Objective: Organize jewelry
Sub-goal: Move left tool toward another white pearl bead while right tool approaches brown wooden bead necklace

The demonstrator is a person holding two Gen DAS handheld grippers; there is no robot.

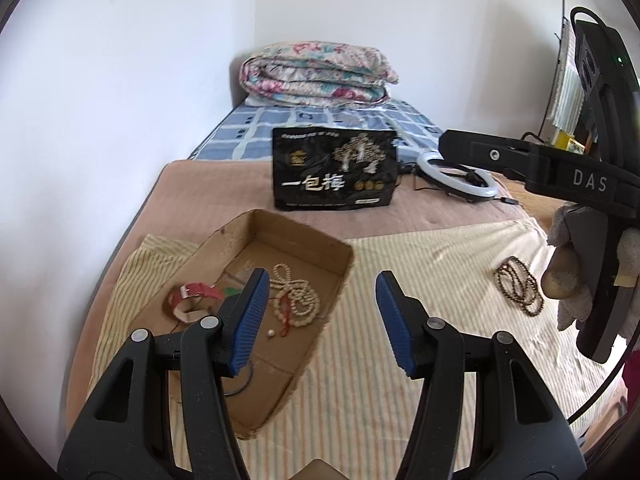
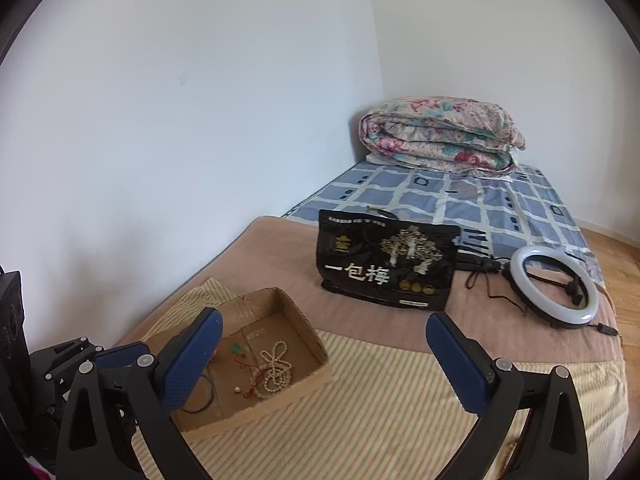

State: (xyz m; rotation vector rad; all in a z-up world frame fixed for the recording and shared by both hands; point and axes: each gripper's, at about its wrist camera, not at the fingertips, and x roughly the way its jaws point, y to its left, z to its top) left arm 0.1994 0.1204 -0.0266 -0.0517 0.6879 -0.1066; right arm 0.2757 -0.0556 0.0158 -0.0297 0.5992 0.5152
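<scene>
Over by the wall side of the bed, a shallow cardboard box [image 1: 256,304] sits on a striped cloth [image 1: 420,280], and the left gripper [image 1: 320,320] hangs above its right-hand edge with its jaws spread wide and nothing between them. Just beyond the left blue finger pad [image 1: 248,320], inside the box, lies a red watch strap [image 1: 192,298] curled on its side; a small green piece [image 1: 231,291] peeks out right beside that pad's tip. To the right of the same pad a cream bead necklace [image 1: 294,292] is heaped on the box floor, tangled with a red cord, and a single loose bead [image 1: 271,333] rests near it. Past the right pad [image 1: 394,322], well apart on the striped cloth, a coil of dark brown bead bracelets [image 1: 520,290] lies outside the box, close beside the gloved hand gripping the right gripper [image 2: 324,364], whose jaws also stand wide open and empty. Farther ahead of both sets of fingers stand a black snack bag [image 2: 386,268] and a ring light [image 2: 554,286], with a folded floral quilt [image 2: 440,136] at the far end.
</scene>
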